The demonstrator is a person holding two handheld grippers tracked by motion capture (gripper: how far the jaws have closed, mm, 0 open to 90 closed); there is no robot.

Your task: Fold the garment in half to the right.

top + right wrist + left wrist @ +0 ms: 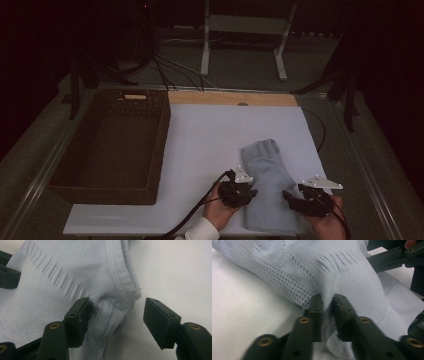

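Left claw (327, 305) pinches sock (342, 275); basket (80, 165) apart.

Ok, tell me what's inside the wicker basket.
The brown wicker basket shows only its woven floor in the high view. Its near wall hides the strip of floor just behind it, so that part cannot be checked. The light blue garment lies outside it.

Left gripper (248, 191) clamped, right gripper (290, 196) agape

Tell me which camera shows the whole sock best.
The high view: the pale blue sock lies full length on the white mat. The left gripper view gives close-up knit; the right gripper view gives its ribbed cuff.
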